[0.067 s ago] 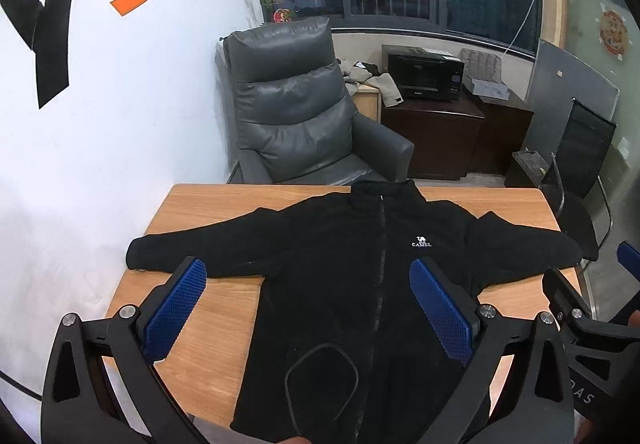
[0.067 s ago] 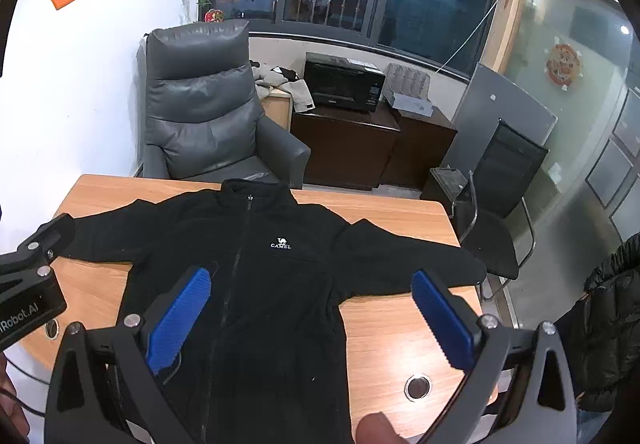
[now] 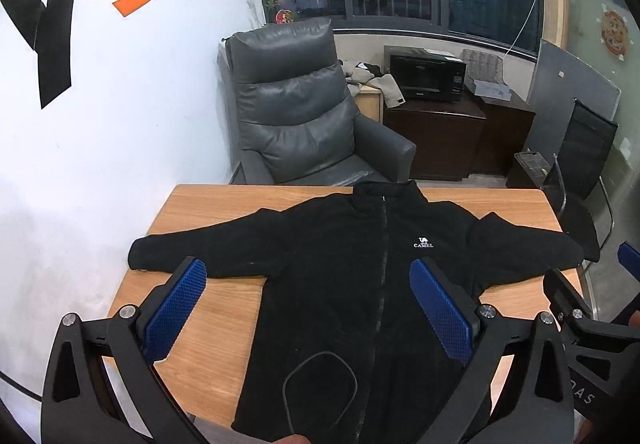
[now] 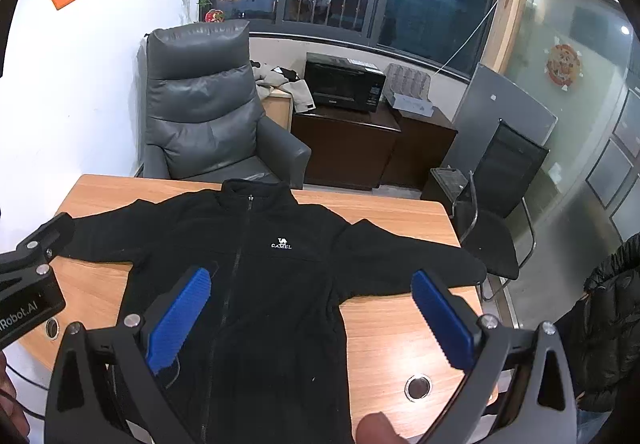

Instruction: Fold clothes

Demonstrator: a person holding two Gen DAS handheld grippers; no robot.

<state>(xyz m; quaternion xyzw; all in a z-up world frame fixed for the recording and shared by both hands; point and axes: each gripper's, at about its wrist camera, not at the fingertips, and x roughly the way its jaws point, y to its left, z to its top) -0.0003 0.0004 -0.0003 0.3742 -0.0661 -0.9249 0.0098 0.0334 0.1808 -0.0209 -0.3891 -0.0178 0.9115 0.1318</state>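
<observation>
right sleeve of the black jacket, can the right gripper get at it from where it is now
Probably yes. The right gripper is open and empty above the jacket, and the right sleeve lies flat on the table with nothing on it or in between.

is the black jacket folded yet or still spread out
Spread out: the black jacket lies flat, front up and zipped, on the table, both sleeves stretched sideways.

One black jacket (image 3: 360, 284) lies on one wooden counter (image 3: 224, 204). Two tools are in view, the left tool (image 3: 308, 308) and the right tool (image 4: 312, 316). Behind stand one grey armchair (image 3: 296, 112), one black office chair (image 4: 504, 180) and one microwave (image 4: 344, 84).
</observation>
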